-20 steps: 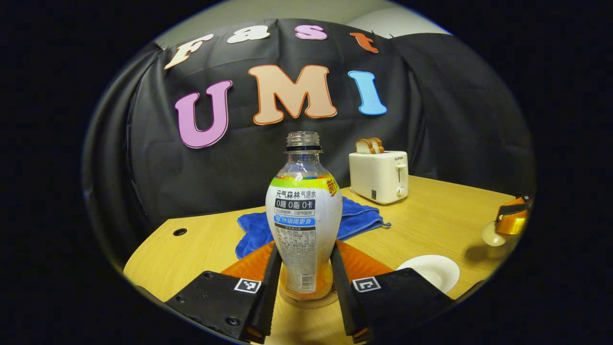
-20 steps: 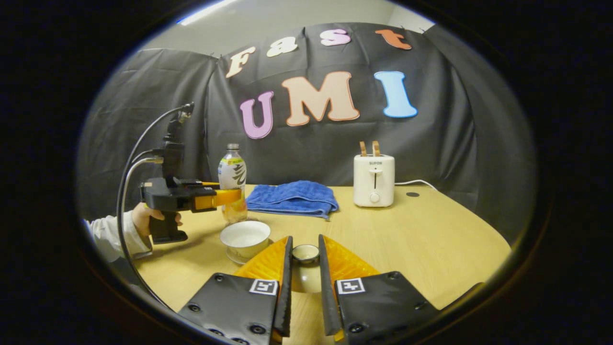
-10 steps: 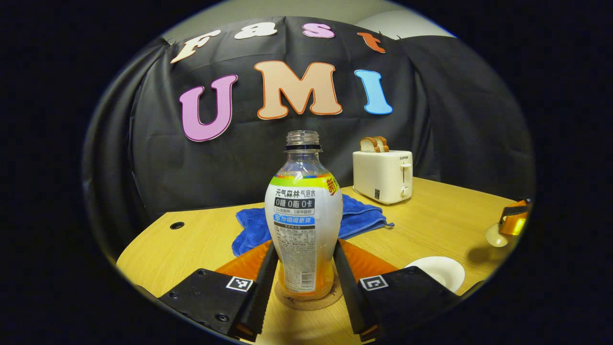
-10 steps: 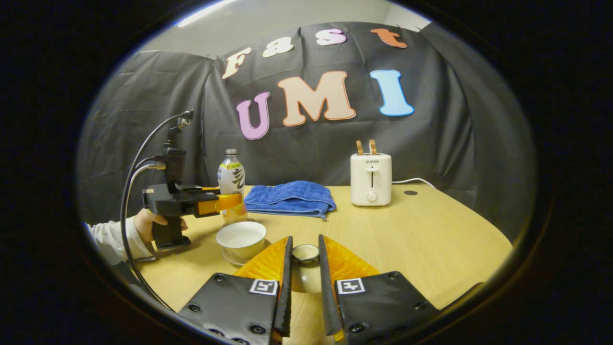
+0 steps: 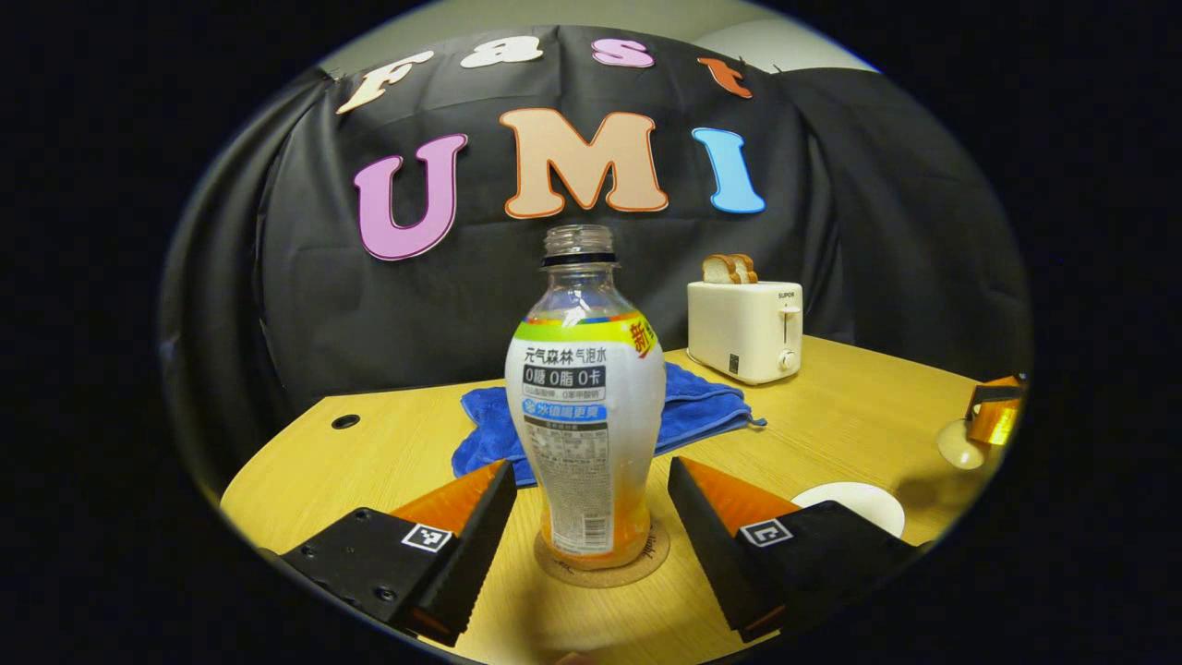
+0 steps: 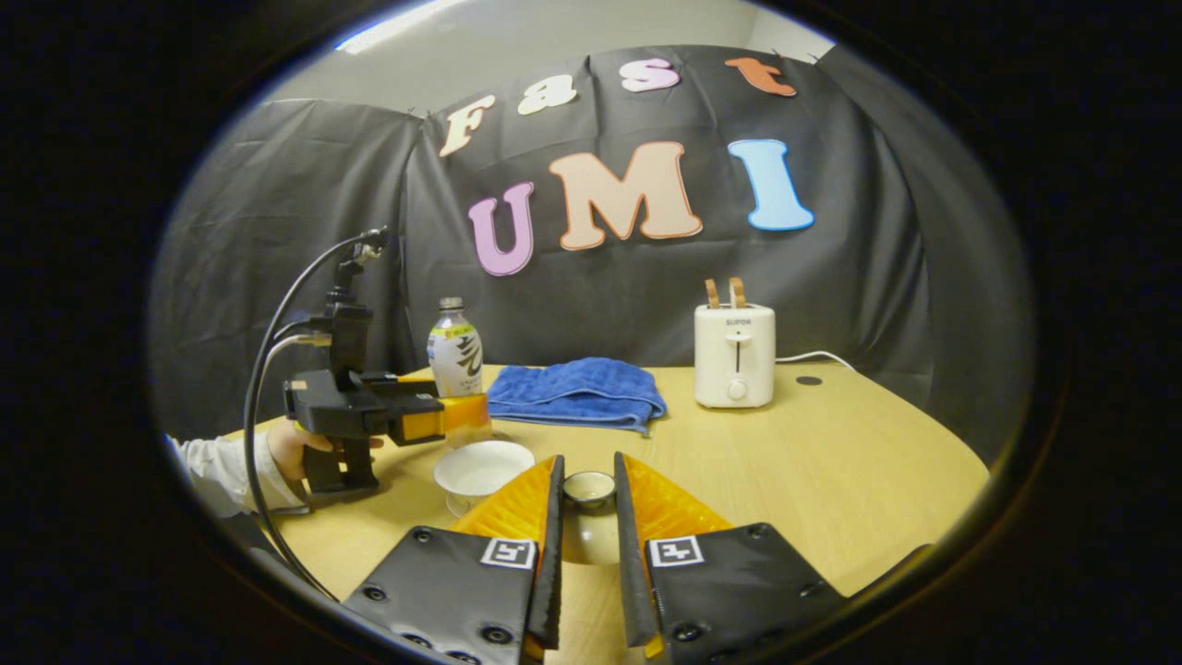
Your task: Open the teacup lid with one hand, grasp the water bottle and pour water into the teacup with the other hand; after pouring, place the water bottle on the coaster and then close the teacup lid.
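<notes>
- The bottle (image 5: 585, 406) stands upright and uncapped on the round cork coaster (image 5: 602, 562), near the tabletop's (image 5: 831, 416) front-left edge; it has a white label wrap, a clear neck, and orange liquid showing at the bottom.
- The left gripper (image 5: 591, 517) is open: its fingers flank the bottle's base, each clear of it with a gap on both sides.
- In the right gripper view, a hand (image 6: 294, 445) in a white sleeve (image 6: 217, 471) holds the left gripper (image 6: 457, 416) level, pointed at the bottle (image 6: 455, 365).
- The cup (image 6: 484, 469), white and uncovered, sits on a saucer just in front of the bottle.
- The right gripper (image 6: 587, 494) is closed on the lid (image 6: 589, 489), pinching its small round knob; the lid is held above the tabletop's front edge, to the right of the cup.
- A blue towel (image 6: 577, 392) and a white toaster (image 6: 735, 356) with two bread slices sit toward the far edge.
</notes>
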A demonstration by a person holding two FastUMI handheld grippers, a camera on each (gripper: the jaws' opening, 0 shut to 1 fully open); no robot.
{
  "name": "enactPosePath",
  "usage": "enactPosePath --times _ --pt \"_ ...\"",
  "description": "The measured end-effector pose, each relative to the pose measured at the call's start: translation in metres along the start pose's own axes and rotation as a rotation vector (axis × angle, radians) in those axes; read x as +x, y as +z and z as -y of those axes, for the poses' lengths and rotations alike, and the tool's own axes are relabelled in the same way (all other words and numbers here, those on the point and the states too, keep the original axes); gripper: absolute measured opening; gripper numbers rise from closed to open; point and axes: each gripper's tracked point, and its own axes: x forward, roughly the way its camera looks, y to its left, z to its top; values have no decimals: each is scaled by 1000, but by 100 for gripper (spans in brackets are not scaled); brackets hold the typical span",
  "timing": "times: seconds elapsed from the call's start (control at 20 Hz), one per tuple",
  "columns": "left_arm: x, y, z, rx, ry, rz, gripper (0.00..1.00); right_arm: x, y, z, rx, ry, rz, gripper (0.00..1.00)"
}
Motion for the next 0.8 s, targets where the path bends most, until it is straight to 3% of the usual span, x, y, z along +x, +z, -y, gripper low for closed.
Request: enactPosePath --times 0.5,0.8 --pt "-66 7 -19 -44 69 74 96 46 24 -66 12 148 76 30" --pt "-107 24 -30 -31 117 155 96 68 13 -86 2 165 56 29"
